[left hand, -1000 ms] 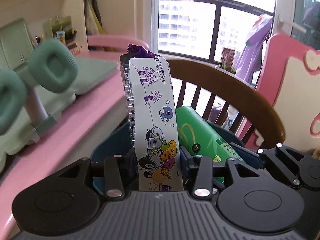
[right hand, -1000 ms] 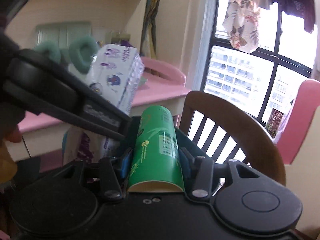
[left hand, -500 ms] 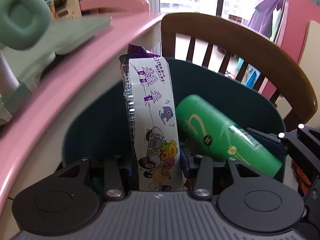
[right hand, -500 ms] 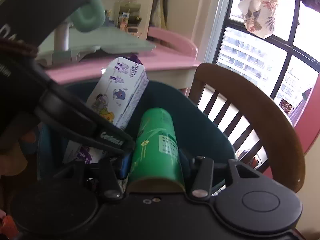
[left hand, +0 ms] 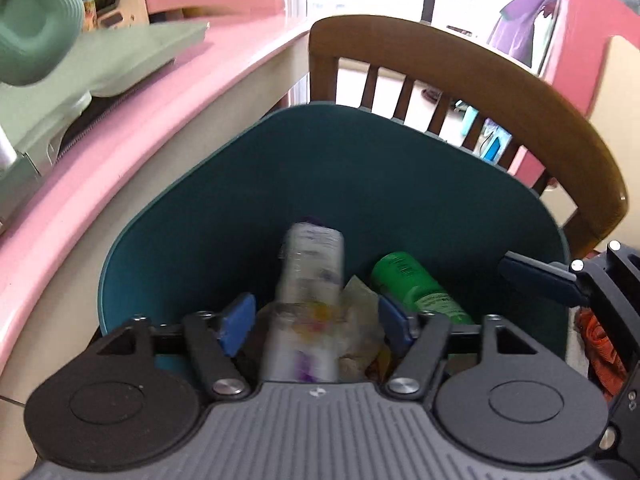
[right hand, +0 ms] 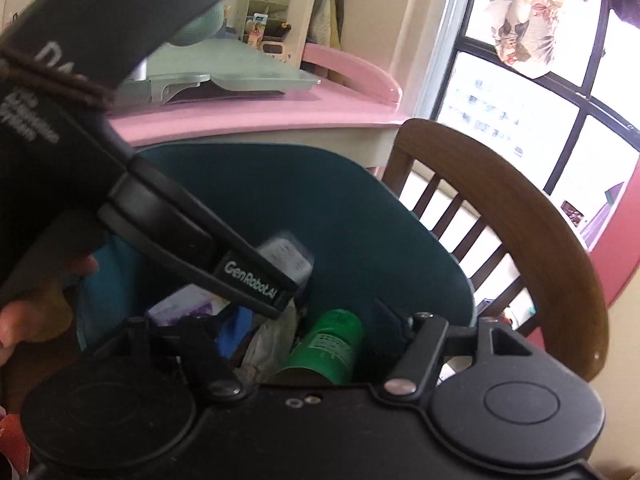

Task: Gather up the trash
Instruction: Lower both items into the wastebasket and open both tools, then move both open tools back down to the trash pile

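From the left wrist, the left hand-held gripper (left hand: 314, 322) hung spread wide over the teal bin (left hand: 360, 184), and the blurred snack packet (left hand: 308, 304) sat loose between its fingers, probably mid-drop, beside the green can (left hand: 416, 288), whose label was too small to read. From the right wrist, the right hand-held gripper (right hand: 308, 332) was spread too, the can (right hand: 326, 350) lying free in the bin (right hand: 400, 240) with crumpled paper (right hand: 272, 340); "GenRobot.AI" read clearly on the other tool, and both drops looked done.
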`<move>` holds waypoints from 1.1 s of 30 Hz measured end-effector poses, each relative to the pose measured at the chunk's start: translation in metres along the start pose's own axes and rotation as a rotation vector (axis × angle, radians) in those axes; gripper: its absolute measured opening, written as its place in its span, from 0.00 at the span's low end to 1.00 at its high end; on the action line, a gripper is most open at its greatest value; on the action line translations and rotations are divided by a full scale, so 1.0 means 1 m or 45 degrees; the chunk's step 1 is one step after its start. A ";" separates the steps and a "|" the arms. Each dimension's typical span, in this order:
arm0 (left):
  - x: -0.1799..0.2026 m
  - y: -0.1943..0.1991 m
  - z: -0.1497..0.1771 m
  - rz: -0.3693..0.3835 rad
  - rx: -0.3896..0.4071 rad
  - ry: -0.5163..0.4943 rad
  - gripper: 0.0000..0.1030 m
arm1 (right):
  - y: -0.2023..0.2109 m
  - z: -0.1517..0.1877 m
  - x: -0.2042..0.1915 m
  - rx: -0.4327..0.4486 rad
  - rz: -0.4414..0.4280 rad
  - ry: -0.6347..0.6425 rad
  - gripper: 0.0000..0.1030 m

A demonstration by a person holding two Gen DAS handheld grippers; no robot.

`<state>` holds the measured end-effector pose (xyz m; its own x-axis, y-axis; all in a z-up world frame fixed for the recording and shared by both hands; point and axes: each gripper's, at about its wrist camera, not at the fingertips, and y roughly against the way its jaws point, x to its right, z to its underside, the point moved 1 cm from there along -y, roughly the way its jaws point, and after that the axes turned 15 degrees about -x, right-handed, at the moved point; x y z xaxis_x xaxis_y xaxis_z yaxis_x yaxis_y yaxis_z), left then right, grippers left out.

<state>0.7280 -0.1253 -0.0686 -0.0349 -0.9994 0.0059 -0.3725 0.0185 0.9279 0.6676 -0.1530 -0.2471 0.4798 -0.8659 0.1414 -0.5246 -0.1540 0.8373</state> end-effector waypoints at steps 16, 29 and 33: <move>-0.002 0.078 0.051 0.052 0.153 0.026 0.75 | 0.078 0.031 0.004 0.128 -0.032 -0.120 0.90; -0.021 0.128 0.134 -0.011 0.215 0.000 0.75 | 0.134 0.066 -0.042 0.186 -0.087 -0.086 0.94; -0.027 0.138 0.161 -0.039 0.239 -0.023 0.75 | 0.144 0.078 -0.060 0.194 -0.124 -0.076 0.95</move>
<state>0.5284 -0.0905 -0.0005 -0.0369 -0.9989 -0.0295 -0.5402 -0.0049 0.8415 0.5085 -0.1601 -0.1764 0.4936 -0.8693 0.0281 -0.5802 -0.3050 0.7552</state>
